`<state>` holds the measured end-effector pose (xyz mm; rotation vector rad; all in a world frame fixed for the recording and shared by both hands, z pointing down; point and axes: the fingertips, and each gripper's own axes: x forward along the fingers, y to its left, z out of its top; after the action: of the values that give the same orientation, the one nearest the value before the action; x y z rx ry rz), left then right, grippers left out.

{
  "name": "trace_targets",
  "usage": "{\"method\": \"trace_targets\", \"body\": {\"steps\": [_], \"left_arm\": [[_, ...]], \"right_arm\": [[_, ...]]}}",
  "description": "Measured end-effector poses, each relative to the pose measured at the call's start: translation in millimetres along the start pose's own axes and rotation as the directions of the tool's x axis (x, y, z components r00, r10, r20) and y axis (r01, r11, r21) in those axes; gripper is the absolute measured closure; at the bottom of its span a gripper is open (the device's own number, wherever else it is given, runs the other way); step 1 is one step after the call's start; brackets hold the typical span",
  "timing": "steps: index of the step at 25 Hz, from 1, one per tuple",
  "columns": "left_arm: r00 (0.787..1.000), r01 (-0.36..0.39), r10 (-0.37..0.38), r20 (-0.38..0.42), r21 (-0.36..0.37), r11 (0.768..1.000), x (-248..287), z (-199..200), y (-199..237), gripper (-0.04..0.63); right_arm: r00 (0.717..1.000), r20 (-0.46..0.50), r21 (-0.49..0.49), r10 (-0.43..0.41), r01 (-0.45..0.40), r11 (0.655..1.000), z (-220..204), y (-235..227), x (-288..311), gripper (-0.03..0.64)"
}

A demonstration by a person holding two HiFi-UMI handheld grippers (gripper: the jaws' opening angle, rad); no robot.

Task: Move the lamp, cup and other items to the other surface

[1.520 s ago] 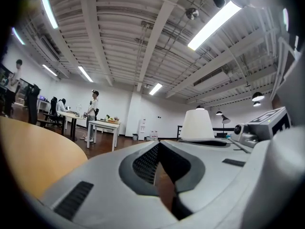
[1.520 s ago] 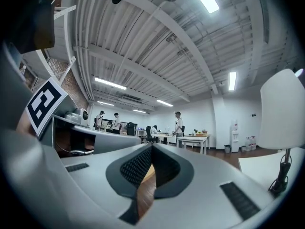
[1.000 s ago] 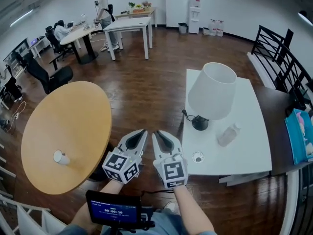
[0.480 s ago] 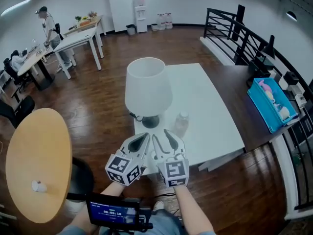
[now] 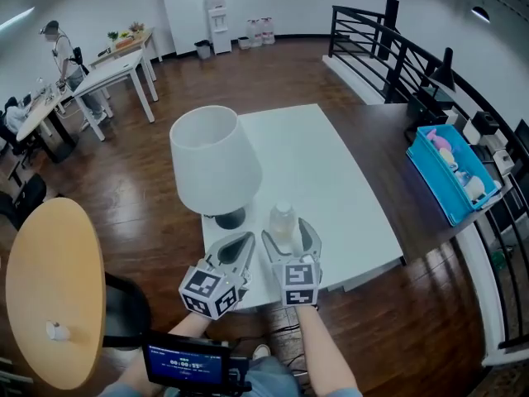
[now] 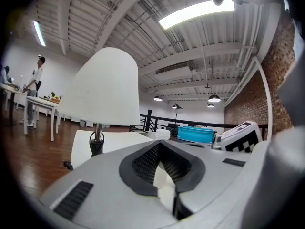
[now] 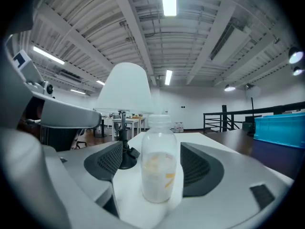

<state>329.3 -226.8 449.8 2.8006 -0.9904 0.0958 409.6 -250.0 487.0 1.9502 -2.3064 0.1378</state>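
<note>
Right gripper point(image 5: 288, 231) jaws wide apart, just been opening; clear bottle point(image 7: 159, 162) stands upright between them, untouched, on white table point(image 5: 331, 164). Left gripper point(image 5: 242, 241) closed, empty. Lamp point(image 5: 213, 165) just beside, same table.

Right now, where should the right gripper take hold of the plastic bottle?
Grip the plastic bottle round its straight body, level, from the near edge of the white table. It stands upright between the jaws of the right gripper, which have just been opening, clear of it.
</note>
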Motion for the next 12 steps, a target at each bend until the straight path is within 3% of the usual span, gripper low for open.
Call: {"method": "trace_targets", "body": {"steps": [9,12], "left_arm": [[0.998,-0.036,0.035,-0.044,-0.023,0.999,8.6,-24.0,22.4,0.589],[0.998,-0.043,0.042,-0.044,-0.025,0.999,8.0,-21.9,27.1,0.589]], "right_arm": [[0.999,-0.034,0.008,0.034,-0.034,0.999,-21.8,-10.5,44.4,0.233],[0.999,-0.018,-0.028,0.046,-0.047,0.999,-16.9,-4.4,43.9,0.299]]}}
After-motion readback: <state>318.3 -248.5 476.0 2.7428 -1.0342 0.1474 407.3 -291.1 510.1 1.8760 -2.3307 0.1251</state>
